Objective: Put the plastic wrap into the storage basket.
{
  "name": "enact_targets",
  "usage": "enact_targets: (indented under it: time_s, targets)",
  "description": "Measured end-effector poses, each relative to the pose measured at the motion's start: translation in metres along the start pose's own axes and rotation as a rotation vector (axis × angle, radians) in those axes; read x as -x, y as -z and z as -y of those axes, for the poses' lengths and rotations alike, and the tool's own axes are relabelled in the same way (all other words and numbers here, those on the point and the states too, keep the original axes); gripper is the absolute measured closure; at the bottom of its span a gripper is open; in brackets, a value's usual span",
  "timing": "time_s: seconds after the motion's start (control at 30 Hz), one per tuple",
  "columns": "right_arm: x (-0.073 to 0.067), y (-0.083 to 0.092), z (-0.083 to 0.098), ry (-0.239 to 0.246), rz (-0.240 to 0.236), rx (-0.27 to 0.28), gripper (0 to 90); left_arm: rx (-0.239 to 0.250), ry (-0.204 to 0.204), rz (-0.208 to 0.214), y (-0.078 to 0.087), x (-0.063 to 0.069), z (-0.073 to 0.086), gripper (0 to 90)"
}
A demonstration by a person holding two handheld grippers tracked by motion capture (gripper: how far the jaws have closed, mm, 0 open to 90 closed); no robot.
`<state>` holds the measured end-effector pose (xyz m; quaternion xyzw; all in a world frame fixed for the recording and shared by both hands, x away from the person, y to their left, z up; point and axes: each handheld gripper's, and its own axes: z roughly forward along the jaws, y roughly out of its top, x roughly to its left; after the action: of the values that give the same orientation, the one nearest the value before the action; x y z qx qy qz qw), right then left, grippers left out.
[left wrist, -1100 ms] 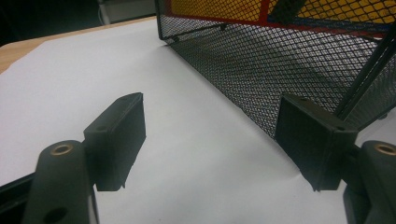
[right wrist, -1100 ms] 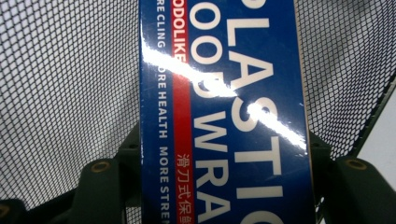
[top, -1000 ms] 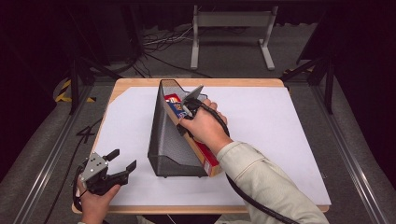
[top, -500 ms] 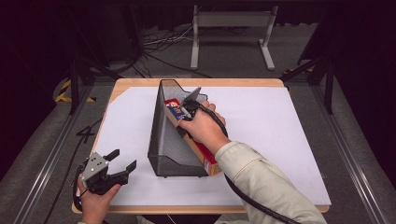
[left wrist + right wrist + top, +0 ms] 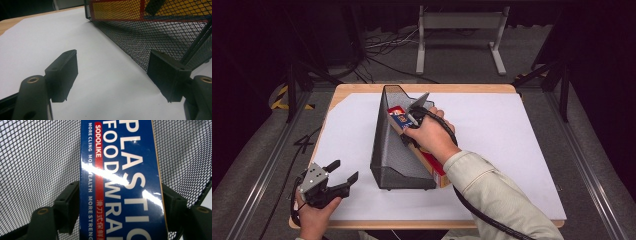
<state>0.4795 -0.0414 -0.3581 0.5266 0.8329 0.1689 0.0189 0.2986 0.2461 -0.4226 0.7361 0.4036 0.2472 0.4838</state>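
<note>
Bright table, dark surroundings, glossy glare

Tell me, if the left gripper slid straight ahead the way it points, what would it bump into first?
Probably the black mesh file holder. The left gripper has open jaws, with bare white paper between them, and the holder's wall stands ahead toward the right; depth is hard to judge.

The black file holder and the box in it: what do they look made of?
The file holder looks like black-coated metal mesh: a diamond grid you can see through, with a solid rim. The plastic food wrap box looks like printed cardboard with a glossy finish: sharp white glare streaks cross its blue face, and a plain tan edge shows along one side.
</note>
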Motion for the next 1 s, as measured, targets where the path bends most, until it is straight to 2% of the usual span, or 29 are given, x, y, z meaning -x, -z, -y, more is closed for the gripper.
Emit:
enact_targets:
  time_s: [0.2, 0.4, 0.5, 0.77, 1.0]
  targets:
    - [0.000, 0.007, 0.001, 0.008, -0.017, 0.025, 22.4, 0.001, -0.002, 0.001, -0.001, 0.000, 0.000, 25.5]
    - [0.000, 0.024, 0.003, 0.037, -0.031, 0.080, 21.6, 0.000, -0.002, 0.002, -0.001, 0.000, 0.000, 25.5]
    - [0.001, 0.034, 0.005, 0.042, -0.057, 0.123, 20.6, 0.002, 0.000, 0.002, -0.001, 0.000, -0.001, 25.5]
    - [0.011, 0.061, 0.016, 0.086, -0.100, 0.268, 18.3, 0.001, -0.005, 0.002, -0.003, 0.000, -0.001, 25.5]
    - [0.027, 0.085, 0.037, 0.150, -0.147, 0.428, 18.3, 0.001, -0.004, 0.004, -0.005, 0.001, -0.003, 25.5]
